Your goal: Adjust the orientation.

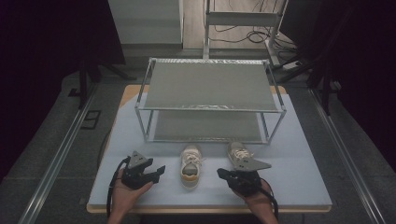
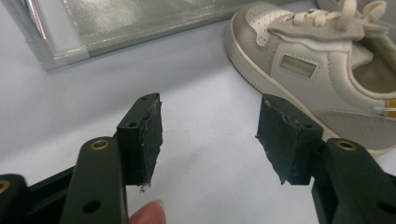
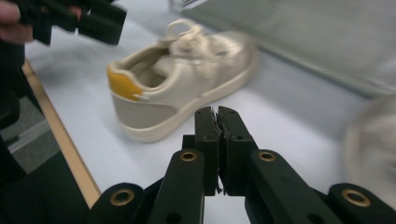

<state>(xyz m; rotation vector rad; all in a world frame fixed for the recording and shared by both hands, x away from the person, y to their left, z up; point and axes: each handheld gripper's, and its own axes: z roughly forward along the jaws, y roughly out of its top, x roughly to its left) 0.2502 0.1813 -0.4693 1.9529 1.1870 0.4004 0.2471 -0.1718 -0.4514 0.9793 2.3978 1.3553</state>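
We see a cream sneaker (image 1: pixel 190 166) on the worktop (image 1: pixel 299 154) between our released left claw (image 2: pixel 209 135) and clenched, empty right claw (image 3: pixel 217 122), whose view reveals its yellow heel tab.

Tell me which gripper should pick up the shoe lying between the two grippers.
Left, probably. The left gripper is open, with the shoe just beside its jaws; the right gripper is shut and would have to open first.

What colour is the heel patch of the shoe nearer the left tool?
Yellow-orange, on the cream sneaker; the right gripper view shows it best.
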